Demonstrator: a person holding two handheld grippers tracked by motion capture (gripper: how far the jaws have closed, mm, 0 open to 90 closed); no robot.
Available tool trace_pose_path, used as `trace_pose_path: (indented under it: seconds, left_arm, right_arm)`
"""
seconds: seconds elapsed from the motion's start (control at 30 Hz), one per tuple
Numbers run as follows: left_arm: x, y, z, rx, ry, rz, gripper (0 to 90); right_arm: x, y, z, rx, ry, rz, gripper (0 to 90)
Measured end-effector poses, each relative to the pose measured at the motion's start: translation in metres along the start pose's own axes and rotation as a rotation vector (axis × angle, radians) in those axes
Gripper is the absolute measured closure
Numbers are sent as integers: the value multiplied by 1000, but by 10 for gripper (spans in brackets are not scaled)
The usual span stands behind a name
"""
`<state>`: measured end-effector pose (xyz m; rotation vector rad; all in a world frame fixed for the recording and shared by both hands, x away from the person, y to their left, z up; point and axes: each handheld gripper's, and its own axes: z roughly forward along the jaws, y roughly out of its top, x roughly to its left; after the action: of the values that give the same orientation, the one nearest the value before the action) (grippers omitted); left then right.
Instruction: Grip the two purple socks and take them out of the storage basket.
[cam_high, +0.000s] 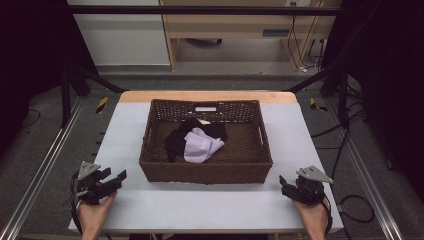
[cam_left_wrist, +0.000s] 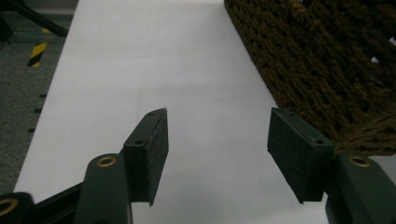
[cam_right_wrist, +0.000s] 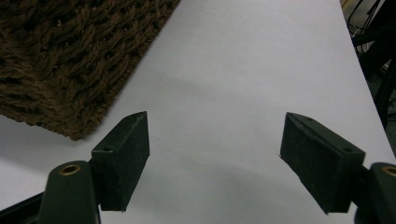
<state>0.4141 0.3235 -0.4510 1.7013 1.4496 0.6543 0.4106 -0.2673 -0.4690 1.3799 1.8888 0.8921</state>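
a brown woven basket (cam_high: 206, 172) stood in the middle of the desk (cam_high: 125, 135), its back wall close to the desk's far edge and its front wall well back from the near edge. inside it lay a black cloth (cam_high: 176, 139) and a lilac cloth (cam_high: 200, 145), bunched together on the basket floor; the lilac one lay partly on the black one, toward the front of the pile. a small white label (cam_high: 205, 108) showed on the inside of the basket's back wall.

the left gripper (cam_high: 112, 181) was held by a hand (cam_high: 92, 212) at the desk's near left corner, just outside the basket's front left corner. its jaws stood wide apart with nothing between them; in the left gripper view the left gripper (cam_left_wrist: 217, 140) had only bare desk (cam_left_wrist: 154, 60) under it and the basket (cam_left_wrist: 317, 60) wall just beside its right pad.

the right gripper (cam_high: 286, 186) sat at the near right corner in the other hand (cam_high: 314, 217), near the basket's front right corner. its jaws were spread as well, empty; in the right gripper view the right gripper (cam_right_wrist: 215, 149) hung over white desk (cam_right_wrist: 252, 60) with the basket (cam_right_wrist: 70, 60) corner to its left.
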Motion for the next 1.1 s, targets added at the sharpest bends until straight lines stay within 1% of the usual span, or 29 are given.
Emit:
trace_pose_path:
  seconds: [0.1, 0.13, 0.17, 0.2, 0.23, 0.3, 0.37, 0.47, 0.6, 0.63, 0.67, 0.7, 0.73, 0.77, 0.8, 0.83, 0.93, 1.0, 1.1]
  left_arm:
    - [-6, 4, -4, -17, 8, 16, 399]
    - [-6, 4, -4, -17, 8, 16, 404]
    - [-12, 6, -7, -30, 15, 46, 407]
    - [-12, 6, -7, -30, 15, 46, 410]
    - [-17, 7, -9, -25, 24, 76, 414]
    - [-22, 9, -11, -26, 21, 85, 418]
    - [-24, 11, -13, -35, 9, 79, 418]
    - [-27, 14, -16, -42, 5, 72, 422]
    - [-27, 19, -21, -52, -21, 45, 424]
    - [-27, 20, -22, -59, -30, 36, 424]
    - [-27, 20, -22, -59, -30, 36, 424]
    - [-28, 23, -24, -67, -36, 25, 424]
    - [-28, 24, -26, -71, -43, 22, 424]
    - [-29, 28, -28, -71, -57, 21, 427]
    - [-29, 28, -28, -71, -57, 21, 435]
    - [-30, 32, -31, -78, -65, 17, 441]
    - [-33, 38, -35, -93, -55, 29, 445]
    - [-33, 40, -36, -99, -56, 32, 445]
    - [-37, 48, -39, -115, -72, 38, 444]
  right_arm:
    - [-3, -1, -1, -4, 8, 18, 243]
    - [-3, -1, -1, -4, 8, 18, 243]
    - [-5, -2, -2, -9, 13, 31, 246]
    - [-5, -2, -2, -9, 13, 31, 246]
    - [-6, -3, -3, -13, 21, 39, 248]
    - [-6, -4, -3, -13, 28, 45, 248]
    - [-6, -5, -3, -10, 29, 43, 248]
    - [-5, -5, -4, -6, 36, 45, 245]
    - [-5, -6, -4, -7, 39, 49, 247]
    - [-5, -6, -4, -6, 47, 55, 246]
    - [-5, -6, -3, -6, 54, 56, 245]
    - [-5, -6, -3, -6, 54, 56, 245]
    - [-2, -6, -3, -8, 63, 52, 244]
    - [0, -5, -4, -7, 59, 43, 244]
    - [1, -5, -4, -10, 56, 39, 245]
    - [2, -4, -4, -12, 56, 38, 246]
    - [4, -3, -4, -22, 61, 37, 249]
    - [4, -3, -5, -24, 63, 38, 251]
    - [5, -2, -6, -32, 62, 39, 256]
